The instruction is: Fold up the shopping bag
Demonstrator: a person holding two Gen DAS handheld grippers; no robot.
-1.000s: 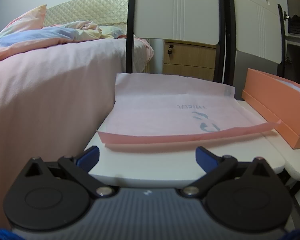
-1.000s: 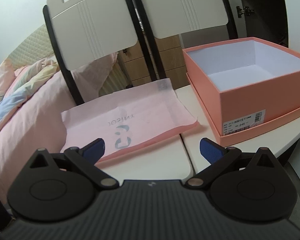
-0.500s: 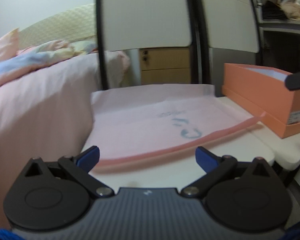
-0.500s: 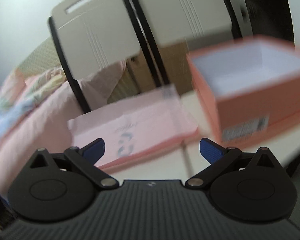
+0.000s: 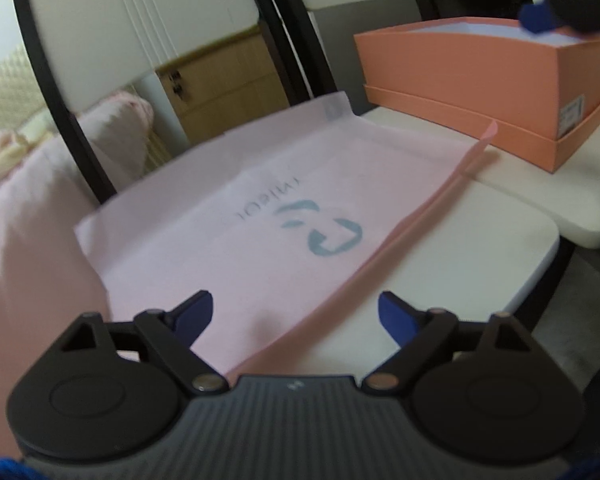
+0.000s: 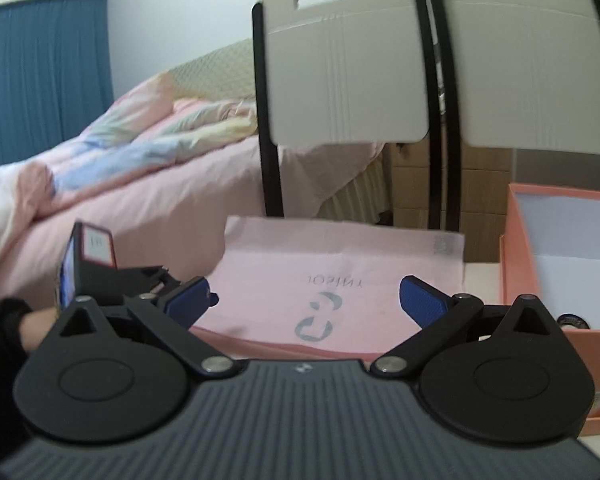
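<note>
Your left gripper (image 5: 296, 310) hangs with its blue-padded jaws spread wide and nothing between them, just above the near left corner of the thin pink shopping bag (image 5: 260, 216). Your right gripper (image 6: 306, 294) is also spread open and empty, and it looks at the same bag from the near edge, more to the right side.

The pink bag lies flat on the white chair seat (image 5: 480, 248), with a grey-blue printed logo (image 5: 332, 232) facing up. In the left wrist view the long axis of the bag runs away from you, from the near left corner toward the far right, where its end comes near the open salmon-pink cardboard box (image 5: 480, 76). A narrow flap stands up a little along the near right edge of the bag.

I judge that folding is not yet begun, because the bag is spread in one layer. The left gripper is the nearer one: the near end of the bag is directly under its jaws, so it needs only to go down and pinch. The right gripper has more way to go, forward to the edge beside the box.
</note>
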